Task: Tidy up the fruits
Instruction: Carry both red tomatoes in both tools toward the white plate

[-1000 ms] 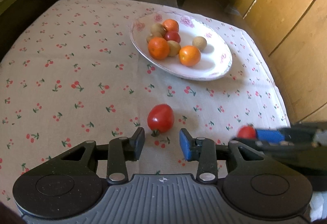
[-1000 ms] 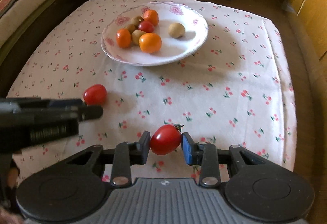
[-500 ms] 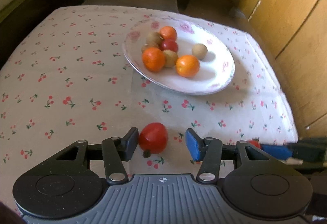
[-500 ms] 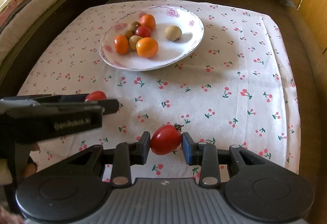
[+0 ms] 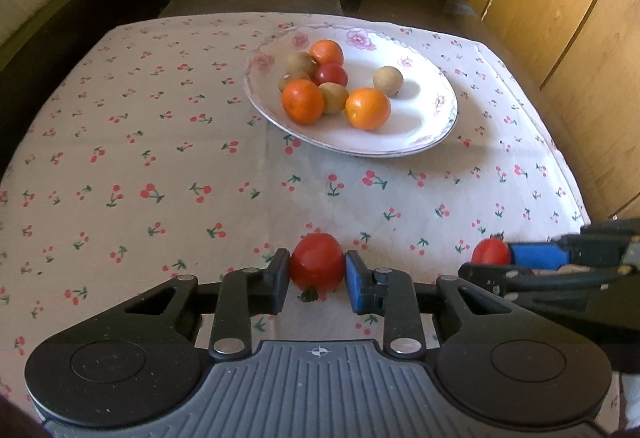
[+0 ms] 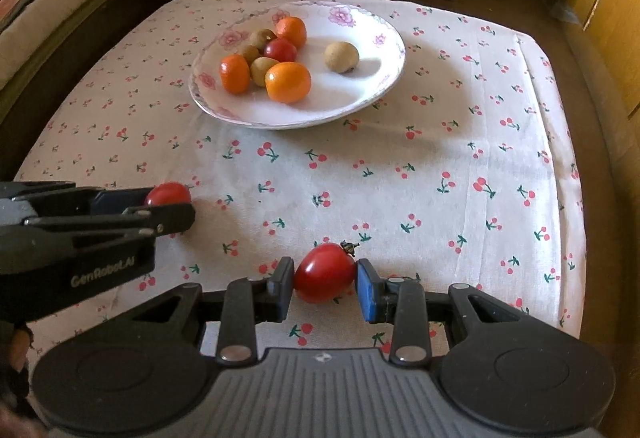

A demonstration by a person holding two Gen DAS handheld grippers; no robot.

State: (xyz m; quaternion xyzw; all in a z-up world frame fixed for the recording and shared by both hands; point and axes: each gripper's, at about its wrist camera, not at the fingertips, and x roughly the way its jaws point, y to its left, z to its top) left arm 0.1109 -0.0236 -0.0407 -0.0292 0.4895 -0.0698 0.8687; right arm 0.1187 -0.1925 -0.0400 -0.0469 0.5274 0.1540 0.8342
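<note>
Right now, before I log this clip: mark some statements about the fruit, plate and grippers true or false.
1. Each gripper has a red tomato between its fingers. True: left gripper closing on the left tomato, right gripper on the right tomato.
2. The plate holds three oranges. True.
3. The plate holds no tomato. False: one red tomato lies among the fruit.
4. The tablecloth is plain. False: cherry print.

Glossy plate [image 5: 444, 110], matt printed tablecloth [image 5: 160, 158]
</note>
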